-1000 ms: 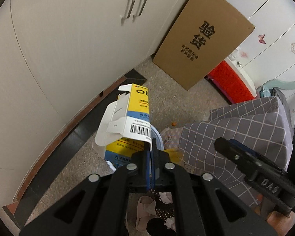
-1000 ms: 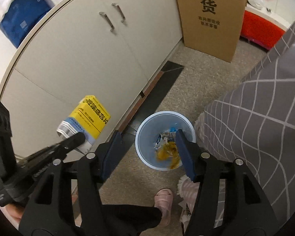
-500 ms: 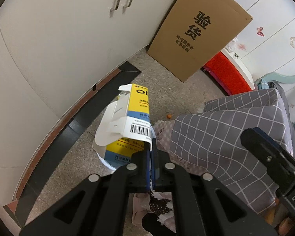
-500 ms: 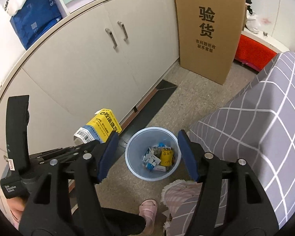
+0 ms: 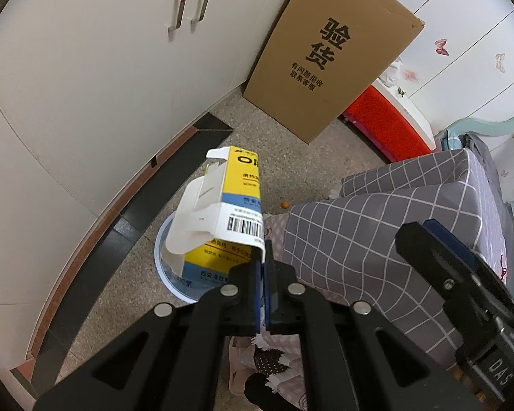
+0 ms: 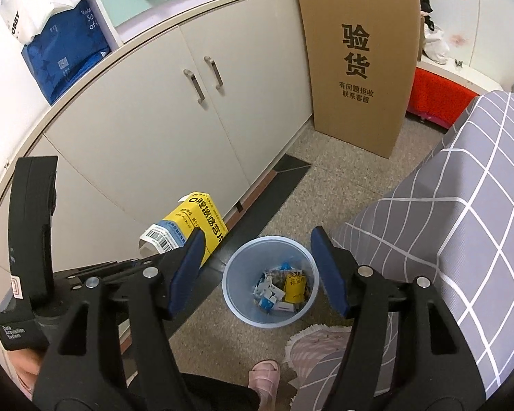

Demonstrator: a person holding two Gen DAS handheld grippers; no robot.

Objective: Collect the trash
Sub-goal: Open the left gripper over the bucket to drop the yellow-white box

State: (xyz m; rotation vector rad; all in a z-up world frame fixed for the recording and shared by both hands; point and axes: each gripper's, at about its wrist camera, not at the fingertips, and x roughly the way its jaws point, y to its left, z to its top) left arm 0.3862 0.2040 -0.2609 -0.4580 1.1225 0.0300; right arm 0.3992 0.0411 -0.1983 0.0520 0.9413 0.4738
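Note:
My left gripper point(image 5: 263, 270) is shut on the white flap of an opened yellow and blue carton point(image 5: 234, 202) and holds it above the floor. The carton hides most of the light blue trash bin point(image 5: 161, 267) below it. In the right wrist view the carton point(image 6: 195, 227) hangs up and left of the bin point(image 6: 236, 303), which holds several crumpled boxes and wrappers. My right gripper point(image 6: 257, 267) is open and empty above the bin, and my left gripper's body point(image 6: 34, 239) is at its left.
Beige cabinet doors point(image 6: 174, 130) with a dark plinth line the left. A tall cardboard box point(image 6: 359, 58) leans on them at the back. A bed with a grey checked cover point(image 6: 462, 212) fills the right. A pink slipper point(image 6: 265, 376) is near the bin.
Both grippers have risen and drawn back, so the bin looks smaller and farther. The carton stays pinched in the left gripper. The right gripper stays open.

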